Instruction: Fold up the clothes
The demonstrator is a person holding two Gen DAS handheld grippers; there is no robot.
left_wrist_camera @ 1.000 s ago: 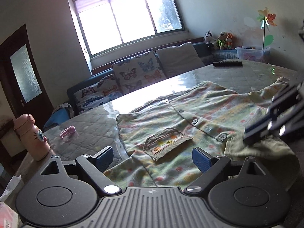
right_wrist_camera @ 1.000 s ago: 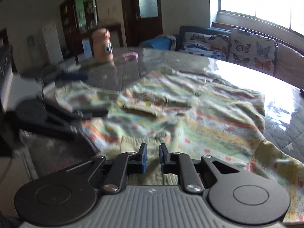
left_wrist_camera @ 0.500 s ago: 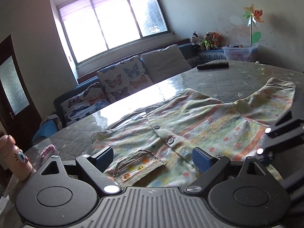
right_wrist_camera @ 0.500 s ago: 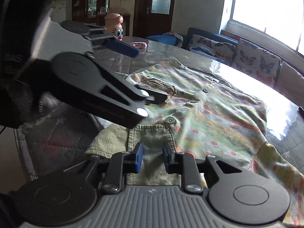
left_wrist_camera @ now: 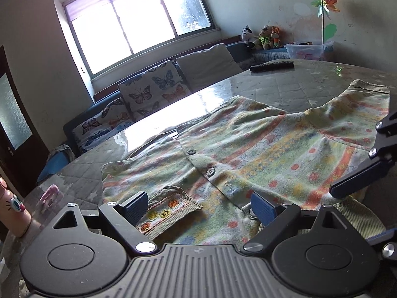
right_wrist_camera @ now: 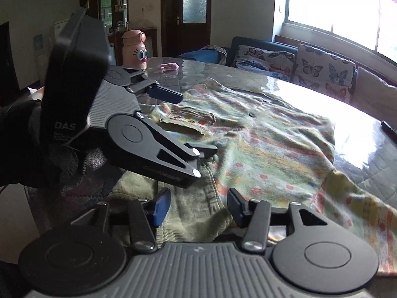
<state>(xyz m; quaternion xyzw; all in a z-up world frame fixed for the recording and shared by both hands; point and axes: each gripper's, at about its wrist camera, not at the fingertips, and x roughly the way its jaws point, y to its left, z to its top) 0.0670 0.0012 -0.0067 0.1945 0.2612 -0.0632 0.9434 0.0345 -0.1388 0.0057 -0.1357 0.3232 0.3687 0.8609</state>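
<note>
Shirt (left_wrist_camera: pixel 248 154) lies spread, buttoned front up, on the worktop (left_wrist_camera: pixel 285 87), flat for folding. Left gripper (left_wrist_camera: pixel 199 206) hovers over its pocket, jaws spread wide and empty. Right gripper (right_wrist_camera: pixel 198 204) is opening, letting go the ribbed collar (right_wrist_camera: pixel 196 206) lying between its pads.

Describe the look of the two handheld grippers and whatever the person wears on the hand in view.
Both the left gripper and right gripper are matte black, with a ribbed grey centre plate, round discs either side, silver screws and blue ribbed pads. The left one's block handle bears pale "DAS" lettering. The hand holding it wears a dark knit glove. No cables show.
</note>
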